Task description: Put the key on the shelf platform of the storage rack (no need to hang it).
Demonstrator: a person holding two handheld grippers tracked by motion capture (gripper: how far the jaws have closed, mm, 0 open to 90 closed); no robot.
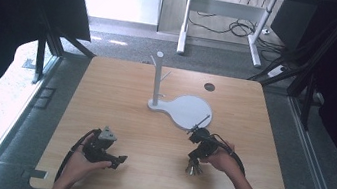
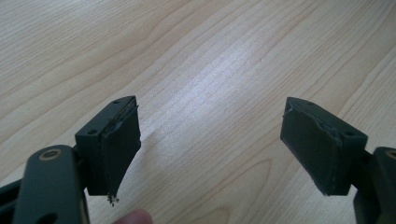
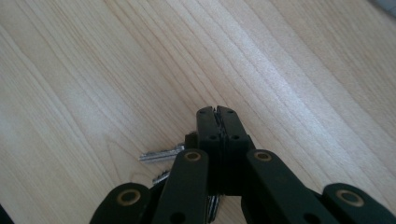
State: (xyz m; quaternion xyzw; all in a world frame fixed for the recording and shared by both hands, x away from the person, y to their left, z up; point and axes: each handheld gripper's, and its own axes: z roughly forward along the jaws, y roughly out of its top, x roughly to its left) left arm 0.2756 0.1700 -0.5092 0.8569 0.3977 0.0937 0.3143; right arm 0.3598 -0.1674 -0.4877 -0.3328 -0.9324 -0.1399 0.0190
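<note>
The wooden table (image 1: pixel 121 92) carries a white stand (image 1: pixel 179 107) with an upright peg post, far from the person's side. The left gripper (image 2: pixel 210 140) rests low at the near left – its jaws stand wide apart, with bare wood between them. The right gripper (image 3: pixel 218 122) sits at the near right, just before the stand's round base, its jaws pressed together. Under them lie some keys (image 3: pixel 161 155) – it seems the pads pinch the bunch, but the contact is hidden.
</note>
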